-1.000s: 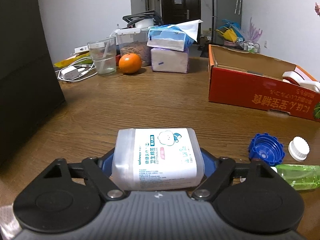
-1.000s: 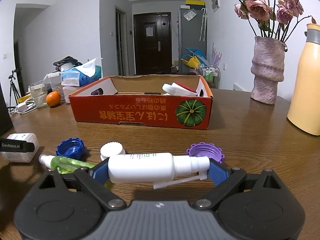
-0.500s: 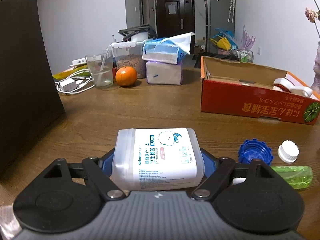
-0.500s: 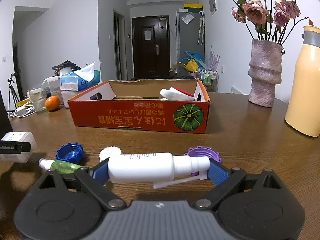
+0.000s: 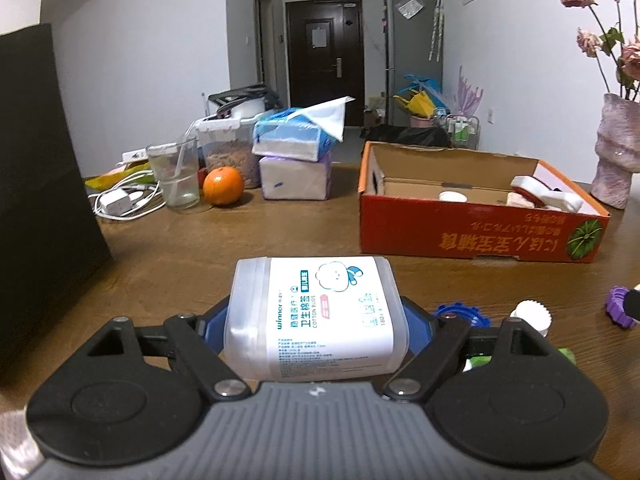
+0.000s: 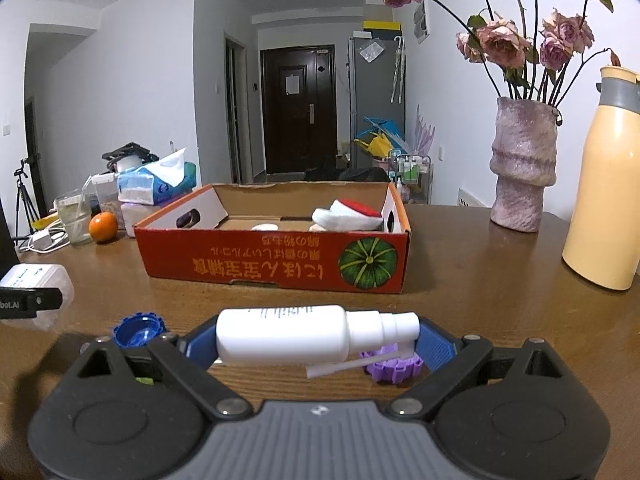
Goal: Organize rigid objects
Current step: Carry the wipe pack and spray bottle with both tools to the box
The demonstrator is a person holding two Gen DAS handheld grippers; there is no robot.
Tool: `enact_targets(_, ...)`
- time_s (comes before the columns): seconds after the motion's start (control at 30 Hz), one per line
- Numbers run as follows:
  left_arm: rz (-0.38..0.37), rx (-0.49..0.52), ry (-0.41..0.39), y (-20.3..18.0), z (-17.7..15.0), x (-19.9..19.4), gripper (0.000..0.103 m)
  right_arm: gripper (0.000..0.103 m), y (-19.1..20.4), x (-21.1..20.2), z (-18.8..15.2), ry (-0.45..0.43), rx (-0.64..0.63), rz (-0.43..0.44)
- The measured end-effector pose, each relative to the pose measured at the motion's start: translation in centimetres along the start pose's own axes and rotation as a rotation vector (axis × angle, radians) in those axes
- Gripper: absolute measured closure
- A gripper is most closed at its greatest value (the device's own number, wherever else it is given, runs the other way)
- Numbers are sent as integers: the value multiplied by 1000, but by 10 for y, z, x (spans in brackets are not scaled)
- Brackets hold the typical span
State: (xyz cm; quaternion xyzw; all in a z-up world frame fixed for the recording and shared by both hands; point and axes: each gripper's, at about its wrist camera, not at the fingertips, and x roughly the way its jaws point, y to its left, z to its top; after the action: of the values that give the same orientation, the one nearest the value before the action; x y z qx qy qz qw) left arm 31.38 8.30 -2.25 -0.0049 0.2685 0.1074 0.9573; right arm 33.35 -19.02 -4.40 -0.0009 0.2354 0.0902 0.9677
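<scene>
Big wooden tabletop (image 6: 460, 280) with a red cardboard box (image 6: 272, 268) sitting mid-way back, open top, a few white bits lying inside. Off to the right there's a yellow thermos (image 6: 608, 200) and a pinkish vase (image 6: 524, 168) with roses. The left gripper (image 5: 316, 320) is clamped on a cotton bud box (image 5: 316, 316), lying sideways between the blue pads, held above the tabletop at the near left. The right gripper (image 6: 316, 340) is squeezed onto a white spray bottle (image 6: 288, 334), nozzle pointing right. Down near it: a blue cap (image 6: 138, 328) on the left, a purple cap (image 6: 390, 368) on the right.
</scene>
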Motion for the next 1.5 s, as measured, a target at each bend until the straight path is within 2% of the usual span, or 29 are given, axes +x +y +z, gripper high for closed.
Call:
enact_targets(0.3,-38,21,-38,-17,16,-4,19,6,0,-3,17,-41,-9,-3)
enact_targets(0.73,-97,-3,-108,-46,45,-5,19,6,7,3,45,-107,-1,5)
enact_targets(1.5,-117,-34,-134,-70,81,41,19,6,6,55,83,-144,41,0)
